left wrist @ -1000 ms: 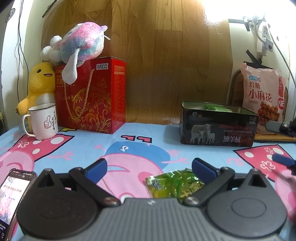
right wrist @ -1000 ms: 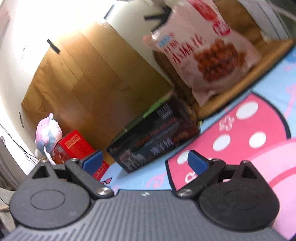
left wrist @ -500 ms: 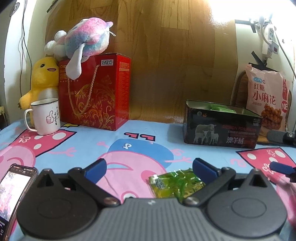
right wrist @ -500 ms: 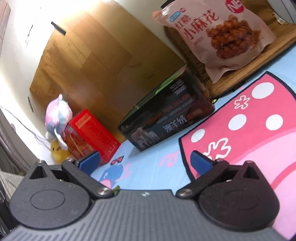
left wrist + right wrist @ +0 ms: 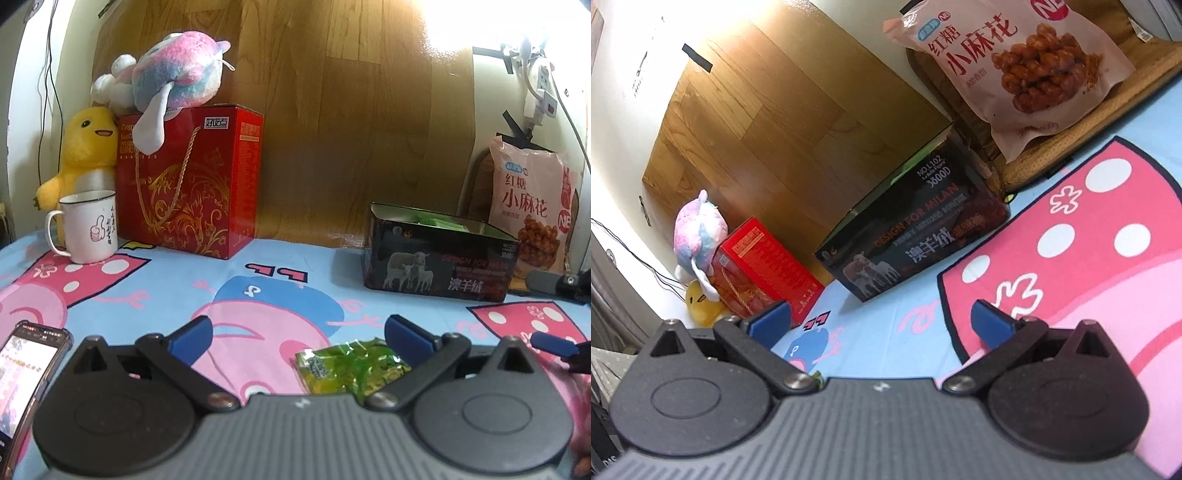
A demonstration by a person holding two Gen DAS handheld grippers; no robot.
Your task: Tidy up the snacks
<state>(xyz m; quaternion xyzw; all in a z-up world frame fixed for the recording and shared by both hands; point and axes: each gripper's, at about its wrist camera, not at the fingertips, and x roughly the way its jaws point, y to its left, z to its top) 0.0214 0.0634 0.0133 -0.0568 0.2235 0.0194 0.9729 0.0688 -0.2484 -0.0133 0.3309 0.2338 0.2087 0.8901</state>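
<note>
A green snack packet [image 5: 351, 367] lies on the cartoon sheet just in front of my left gripper [image 5: 297, 332], close to its right finger; the gripper is open and empty. An open black tin box [image 5: 439, 256] with green packets inside stands at the back right; it also shows in the right wrist view [image 5: 912, 240]. A pink snack bag [image 5: 532, 206] leans behind it, also in the right wrist view [image 5: 1015, 70]. My right gripper [image 5: 882, 321] is open and empty, tilted, low over the sheet; its blue fingertip [image 5: 552, 342] shows at the left view's right edge.
A red gift box [image 5: 192, 184] with a plush toy [image 5: 173, 81] on top, a yellow duck plush [image 5: 86, 155] and a white mug [image 5: 88, 227] stand at the back left. A phone [image 5: 26, 369] lies at the front left.
My left gripper has tilted up slightly, staying by the green packet. My right gripper has swung and drawn back, so the tin box and pink bag shifted in its view.
</note>
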